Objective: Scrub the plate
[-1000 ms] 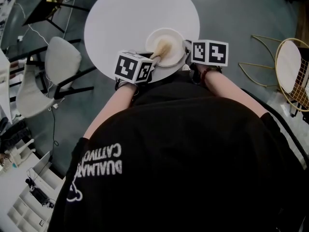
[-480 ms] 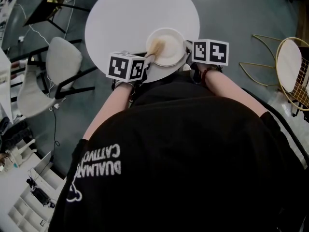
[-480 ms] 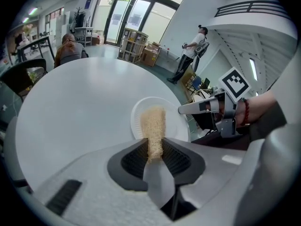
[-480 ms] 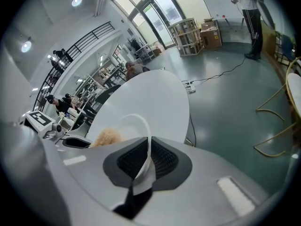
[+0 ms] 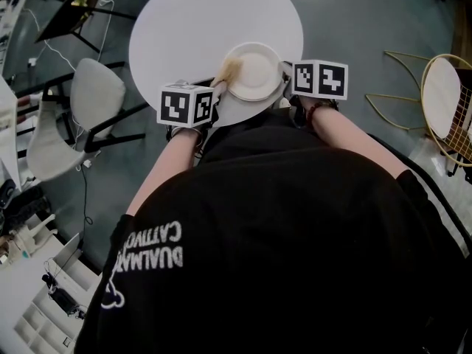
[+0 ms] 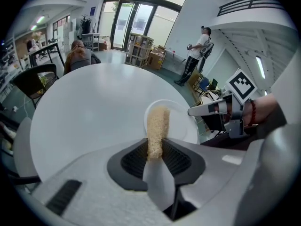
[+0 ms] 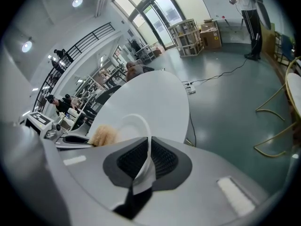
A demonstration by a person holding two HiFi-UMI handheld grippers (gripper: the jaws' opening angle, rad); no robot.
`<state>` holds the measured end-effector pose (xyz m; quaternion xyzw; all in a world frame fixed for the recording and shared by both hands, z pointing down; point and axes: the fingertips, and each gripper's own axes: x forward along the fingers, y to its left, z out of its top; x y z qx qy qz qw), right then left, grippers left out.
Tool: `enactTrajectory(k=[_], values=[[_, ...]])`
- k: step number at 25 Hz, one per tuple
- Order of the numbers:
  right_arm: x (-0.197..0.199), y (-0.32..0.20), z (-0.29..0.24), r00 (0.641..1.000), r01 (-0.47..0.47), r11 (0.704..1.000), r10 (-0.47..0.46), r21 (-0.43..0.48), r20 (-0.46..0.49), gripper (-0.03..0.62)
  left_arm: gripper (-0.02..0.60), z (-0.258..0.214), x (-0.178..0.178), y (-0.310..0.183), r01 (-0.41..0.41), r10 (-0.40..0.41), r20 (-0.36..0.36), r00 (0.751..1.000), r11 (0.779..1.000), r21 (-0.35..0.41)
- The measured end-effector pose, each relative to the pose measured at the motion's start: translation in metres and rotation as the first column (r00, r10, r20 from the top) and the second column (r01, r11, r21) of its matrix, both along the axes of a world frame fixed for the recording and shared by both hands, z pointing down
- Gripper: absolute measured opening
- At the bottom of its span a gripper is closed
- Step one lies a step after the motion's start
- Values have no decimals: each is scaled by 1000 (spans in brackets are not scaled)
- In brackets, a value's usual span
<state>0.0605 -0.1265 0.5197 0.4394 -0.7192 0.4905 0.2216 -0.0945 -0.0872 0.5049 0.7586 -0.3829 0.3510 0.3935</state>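
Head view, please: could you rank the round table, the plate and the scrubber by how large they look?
1. round table
2. plate
3. scrubber
All three lie about equally far from the camera, so nearness does not blur this order.

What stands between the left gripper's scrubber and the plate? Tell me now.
Nothing visible. The scrubber, held by the left gripper, reaches onto the plate; the right gripper pinches its rim.

Observed right gripper (image 7: 149, 147) clamped on the near rim of the white plate (image 7: 126, 125), noted a tan scrubbing pad (image 7: 104, 135) at the plate's left edge with the round white table (image 7: 150, 98) beyond, and recorded a gold wire chair (image 7: 291, 95) standing well apart on the grey floor (image 7: 225, 102) to the right.
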Motion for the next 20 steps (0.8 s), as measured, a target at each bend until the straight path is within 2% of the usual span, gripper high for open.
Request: enactTrajectory(k=[4, 6, 9, 12, 15, 20], values=[[1, 1, 0, 999, -26, 1000, 27, -5, 20, 32, 91, -5, -3, -1, 8, -9, 23, 1000, 999, 31], [-1, 0, -2, 998, -51, 999, 51, 4, 37, 31, 91, -14, 4, -3, -8, 7, 7, 1000, 997, 71], [-5, -1, -6, 992, -94, 995, 93, 14, 81, 28, 91, -28, 28, -4, -69, 75, -45, 996, 992, 109], [-8, 4, -8, 986, -118, 993, 116, 8, 117, 26, 91, -30, 57, 7, -165, 172, -91, 981, 983, 73], [-9, 8, -6, 984, -128, 992, 126, 9, 129, 26, 89, -20, 76, 23, -254, 255, -100, 962, 967, 23], [-8, 9, 1, 983, -131, 991, 131, -8, 126, 26, 89, -4, 77, 28, -269, 265, -100, 959, 962, -35]])
